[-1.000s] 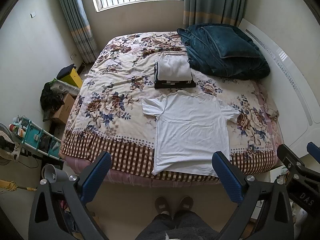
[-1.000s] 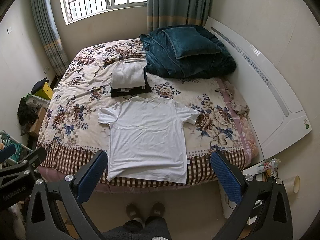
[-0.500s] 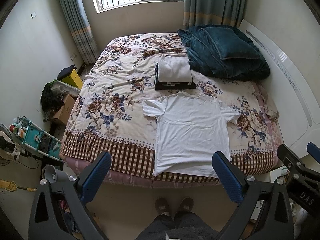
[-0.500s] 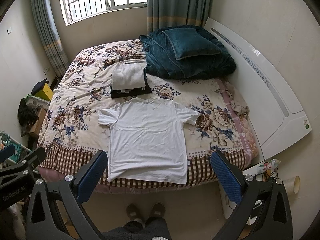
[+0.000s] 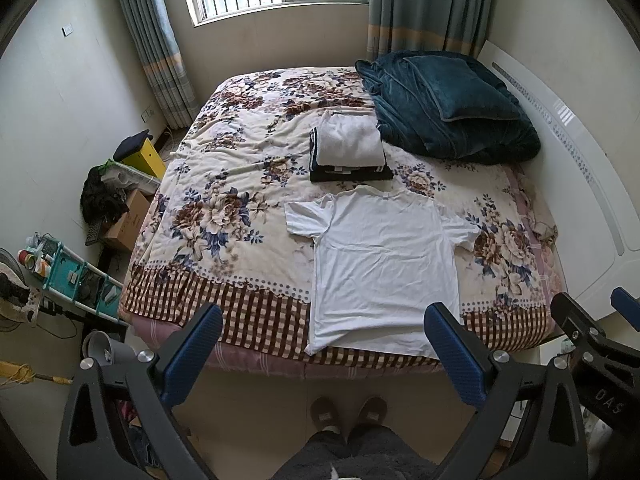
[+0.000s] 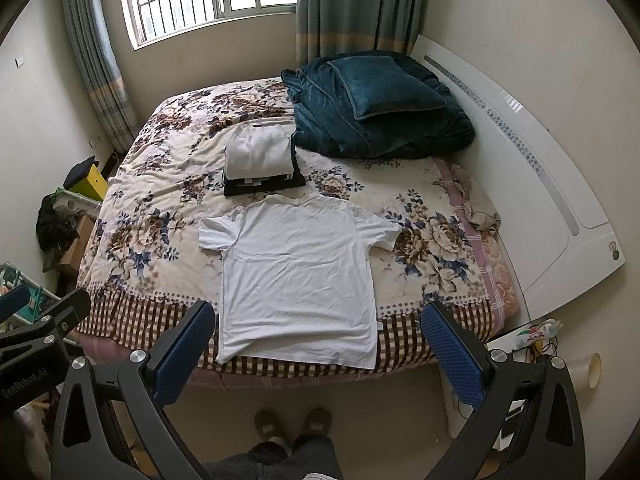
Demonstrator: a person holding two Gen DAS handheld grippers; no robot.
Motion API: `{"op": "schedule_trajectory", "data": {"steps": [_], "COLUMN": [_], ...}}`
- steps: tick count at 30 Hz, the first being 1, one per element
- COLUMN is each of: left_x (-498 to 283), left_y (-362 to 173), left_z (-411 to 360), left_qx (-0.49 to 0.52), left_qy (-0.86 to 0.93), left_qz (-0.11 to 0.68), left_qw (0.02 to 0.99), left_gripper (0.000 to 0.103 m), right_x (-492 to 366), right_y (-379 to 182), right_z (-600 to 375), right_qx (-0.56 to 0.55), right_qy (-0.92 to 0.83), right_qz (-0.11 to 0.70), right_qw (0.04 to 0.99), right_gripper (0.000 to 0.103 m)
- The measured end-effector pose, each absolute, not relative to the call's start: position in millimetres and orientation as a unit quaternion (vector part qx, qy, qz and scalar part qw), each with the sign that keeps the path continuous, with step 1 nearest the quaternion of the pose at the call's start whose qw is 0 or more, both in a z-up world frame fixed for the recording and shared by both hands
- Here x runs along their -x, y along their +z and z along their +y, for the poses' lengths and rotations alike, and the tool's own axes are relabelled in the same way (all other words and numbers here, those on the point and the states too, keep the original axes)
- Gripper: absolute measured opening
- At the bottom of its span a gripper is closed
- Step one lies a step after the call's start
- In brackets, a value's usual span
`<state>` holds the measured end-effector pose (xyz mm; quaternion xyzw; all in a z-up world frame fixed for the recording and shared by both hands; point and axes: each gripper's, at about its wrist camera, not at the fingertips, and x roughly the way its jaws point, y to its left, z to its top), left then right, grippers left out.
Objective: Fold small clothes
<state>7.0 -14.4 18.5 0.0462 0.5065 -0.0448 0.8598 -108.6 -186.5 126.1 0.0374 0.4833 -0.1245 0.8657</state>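
Both tongs hang high over the foot of the bed, well apart from anything on it. My left tongs are spread wide with nothing between the blue fingers, and my right tongs gape just as wide, also empty. Below them a white T-shirt lies flat on the floral bedspread, collar toward the far side, both short sleeves out, hem reaching the checked border at the near edge. Just beyond its collar sits a stack of folded clothes, white on top, dark underneath. Beside that stack, toward the headboard, a teal blanket is heaped with a matching pillow on it. My slippered feet stand on the floor at the bed's edge.
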Motion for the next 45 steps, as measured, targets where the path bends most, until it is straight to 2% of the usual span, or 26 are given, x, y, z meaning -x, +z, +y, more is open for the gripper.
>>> {"op": "schedule_trajectory", "data": {"steps": [11, 16, 20, 25, 38, 42, 45], "left_x": [-29.8, -78.3, -124.5, -185.6, -330.8, -362.1, -381.2], "left_y": [19.3, -20.8, -68.5, -144.4, -371.7, -427.4, -463.7], "left_z": [-20.9, -26.1, -43.7, -79.6, -189.8, -207.5, -212.4], "left_qx": [-0.048, -0.060, -0.062, -0.068, -0.122, -0.127, -0.123], "left_qy": [-0.045, -0.029, -0.015, -0.002, 0.030, 0.038, 0.039], "left_qz": [0.501, 0.478, 0.479, 0.525, 0.593, 0.613, 0.629], "left_qw": [0.863, 0.876, 0.875, 0.848, 0.796, 0.779, 0.767], "left_gripper": [0.103, 0.103, 0.103, 0.103, 0.103, 0.103, 0.103], "right_x": [94.9, 74.7, 38.3, -14.0, -175.0, -197.7, -199.2], "right_y": [125.2, 81.9, 22.9, -58.6, -333.1, -406.9, -457.3], "right_z": [-182.3, -203.5, -248.8, -326.6, -530.5, -564.7, -591.7], "right_qx": [-0.050, -0.064, -0.098, -0.151, -0.218, -0.274, -0.376], "right_qy": [-0.131, -0.174, -0.215, -0.257, -0.301, -0.302, -0.287], "right_qz": [0.492, 0.487, 0.499, 0.518, 0.594, 0.601, 0.578], "right_qw": [0.859, 0.854, 0.834, 0.802, 0.714, 0.687, 0.665], "right_gripper": [0.103, 0.103, 0.103, 0.103, 0.103, 0.103, 0.103]}}
